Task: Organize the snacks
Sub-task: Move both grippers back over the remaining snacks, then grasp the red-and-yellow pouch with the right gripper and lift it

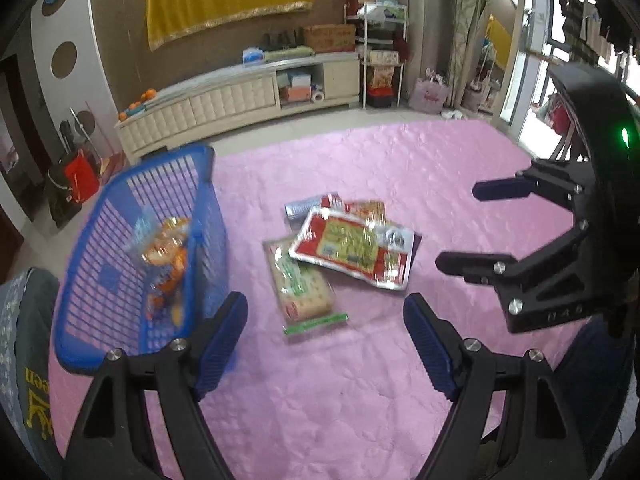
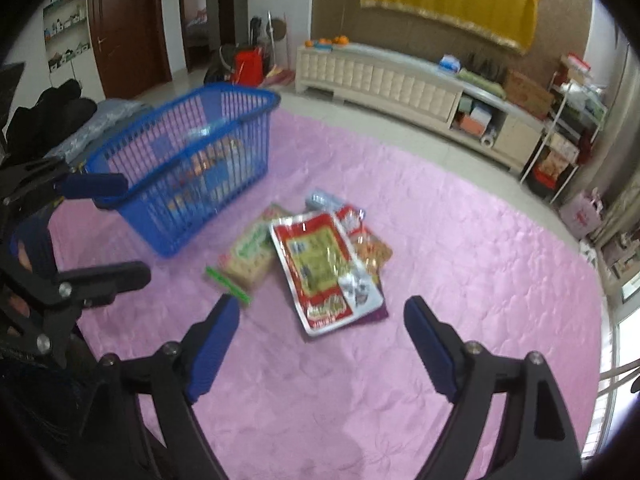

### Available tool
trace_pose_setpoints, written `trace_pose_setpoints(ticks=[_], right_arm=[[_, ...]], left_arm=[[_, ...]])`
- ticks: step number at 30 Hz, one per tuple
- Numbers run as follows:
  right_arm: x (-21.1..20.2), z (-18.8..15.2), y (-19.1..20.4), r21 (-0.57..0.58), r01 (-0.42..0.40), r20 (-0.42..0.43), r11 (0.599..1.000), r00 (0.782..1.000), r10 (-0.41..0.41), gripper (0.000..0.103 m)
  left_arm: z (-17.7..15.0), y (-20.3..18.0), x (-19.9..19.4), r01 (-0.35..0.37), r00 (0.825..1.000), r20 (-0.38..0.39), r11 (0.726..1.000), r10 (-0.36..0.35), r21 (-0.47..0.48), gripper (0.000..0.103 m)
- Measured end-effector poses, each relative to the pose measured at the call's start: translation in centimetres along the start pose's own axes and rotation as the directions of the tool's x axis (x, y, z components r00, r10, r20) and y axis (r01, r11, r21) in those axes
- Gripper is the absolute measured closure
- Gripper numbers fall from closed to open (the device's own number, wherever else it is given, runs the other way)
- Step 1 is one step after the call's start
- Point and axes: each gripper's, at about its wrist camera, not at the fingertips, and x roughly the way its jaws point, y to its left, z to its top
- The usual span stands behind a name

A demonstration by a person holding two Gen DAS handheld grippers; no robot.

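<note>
Meanwhile both the left gripper (image 1: pixel 325 338) and right gripper (image 2: pixel 322 342) hang spread and empty above centre-frame snack packets (image 1: pixel 352 246), blue basket (image 1: pixel 100 272) at left.

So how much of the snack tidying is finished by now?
One orange snack bag already lies in the blue basket. Both the left gripper and right gripper are open and empty. A pile of packets is still on the pink cloth.
</note>
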Motion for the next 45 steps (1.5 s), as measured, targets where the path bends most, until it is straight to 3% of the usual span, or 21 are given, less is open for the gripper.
trace_pose_setpoints(ticks=[7, 11, 21, 27, 31, 34, 36, 37, 43, 45], right_arm=[[4.3, -0.6, -0.7, -0.086, -0.051, -0.045, 0.995, 0.998, 0.047, 0.016], [7.2, 0.0, -0.7, -0.145, -0.109, -0.091, 0.983, 0.991, 0.097, 0.016], [12.9, 1.8, 0.2, -0.283, -0.179, -0.183, 0.942, 0.974, 0.130, 0.016], [14.4, 2.2, 1.0, -0.294, -0.160, -0.221, 0.942, 0.970, 0.096, 0.016], [14.6, 2.6, 0.1, -0.226, -0.188, -0.228, 0.956, 0.964, 0.136, 0.016], [14.2, 3.0, -1.3, -0.160, -0.233, -0.231, 0.959, 0.954, 0.194, 0.025], [13.7, 3.3, -1.5, -0.143, -0.259, -0.231, 0.955, 0.947, 0.222, 0.047], [13.6, 3.2, -1.5, -0.147, -0.247, -0.239, 0.958, 0.949, 0.208, 0.051], [13.4, 3.1, -1.6, -0.135, -0.233, -0.239, 0.963, 0.951, 0.196, 0.057], [13.0, 3.0, -1.1, -0.144, -0.234, -0.212, 0.962, 0.956, 0.201, 0.071]], left_arm=[[-1.1, -0.4, 3.8, -0.057, 0.997, -0.065, 0.995, 0.051, -0.083, 0.024], [-1.2, -0.5, 5.4, -0.144, 0.988, -0.072, 0.986, 0.138, -0.089, 0.024], [-2.1, -0.3, 8.8, -0.161, 0.980, -0.135, 0.979, 0.144, -0.122, 0.024], [-2.1, 0.3, 9.6, -0.160, 0.979, -0.151, 0.976, 0.138, -0.148, 0.024], [-2.1, 0.5, 9.6, -0.156, 0.980, -0.148, 0.975, 0.134, -0.156, 0.024], [-2.1, 0.7, 9.3, -0.151, 0.981, -0.144, 0.975, 0.128, -0.163, 0.024], [-2.2, 1.0, 8.9, -0.147, 0.982, -0.141, 0.974, 0.123, -0.175, 0.024], [-2.2, 1.1, 8.8, -0.145, 0.983, -0.141, 0.972, 0.119, -0.183, 0.024], [-2.2, 1.5, 8.3, -0.141, 0.983, -0.143, 0.970, 0.113, -0.197, 0.024], [-2.2, 1.6, 8.1, -0.138, 0.984, -0.140, 0.970, 0.111, -0.198, 0.024]])
